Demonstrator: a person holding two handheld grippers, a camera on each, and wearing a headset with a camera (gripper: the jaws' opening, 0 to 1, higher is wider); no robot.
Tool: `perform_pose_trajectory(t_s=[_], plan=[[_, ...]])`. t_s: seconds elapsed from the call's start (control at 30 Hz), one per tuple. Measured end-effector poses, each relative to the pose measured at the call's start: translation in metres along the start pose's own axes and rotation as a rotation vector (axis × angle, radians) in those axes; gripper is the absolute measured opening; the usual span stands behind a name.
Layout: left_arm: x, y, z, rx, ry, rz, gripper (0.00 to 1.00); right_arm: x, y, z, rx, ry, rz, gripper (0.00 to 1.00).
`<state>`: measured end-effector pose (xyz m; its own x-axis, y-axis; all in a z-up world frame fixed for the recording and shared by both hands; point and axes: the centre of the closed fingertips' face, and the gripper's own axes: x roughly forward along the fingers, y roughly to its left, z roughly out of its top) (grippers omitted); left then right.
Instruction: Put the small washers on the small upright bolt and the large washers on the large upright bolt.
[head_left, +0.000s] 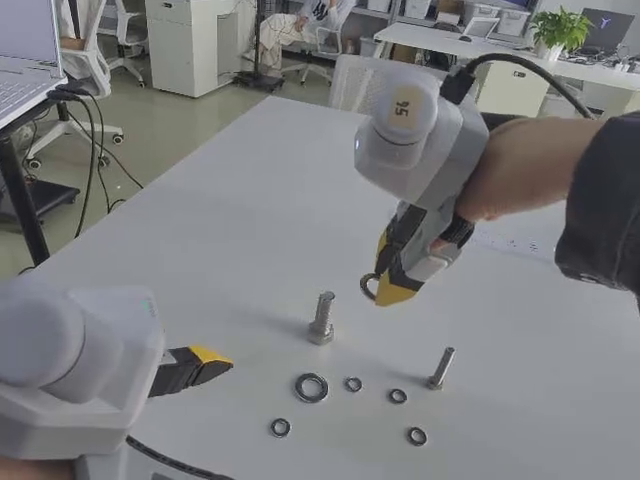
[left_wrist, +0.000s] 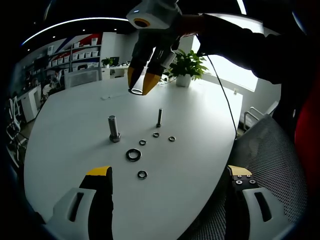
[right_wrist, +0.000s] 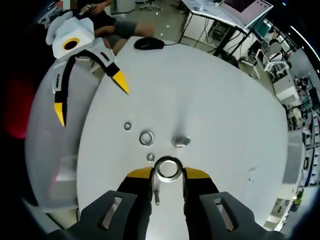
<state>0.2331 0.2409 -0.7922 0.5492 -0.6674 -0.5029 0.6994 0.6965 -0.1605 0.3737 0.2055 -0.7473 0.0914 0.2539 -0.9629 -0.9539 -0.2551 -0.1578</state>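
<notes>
Large washer (right_wrist: 168, 168) clamped in right hand-held gripper (head_left: 386, 291), raised near large bolt (head_left: 322, 318), left hand-held gripper (left_wrist: 168, 172) wide at near left, five washers (head_left: 311, 387) on surface (head_left: 230, 220)

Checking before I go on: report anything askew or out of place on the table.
Nothing stands out. The big bolt and small bolt stand upright, five loose washers lie flat on the table, and the right gripper holds a big washer.
</notes>
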Motion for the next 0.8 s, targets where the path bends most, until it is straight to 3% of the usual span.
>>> perform_pose_trajectory(t_s=[0.4, 0.8], plan=[[-0.001, 0.005, 0.001, -0.012, -0.001, 0.006, 0.94, 0.011, -0.029, 0.016, -0.032, -0.005, 0.001, 0.24], [-0.002, 0.008, 0.001, -0.02, -0.001, 0.012, 0.94, 0.033, -0.034, 0.025, -0.042, 0.002, 0.023, 0.24]])
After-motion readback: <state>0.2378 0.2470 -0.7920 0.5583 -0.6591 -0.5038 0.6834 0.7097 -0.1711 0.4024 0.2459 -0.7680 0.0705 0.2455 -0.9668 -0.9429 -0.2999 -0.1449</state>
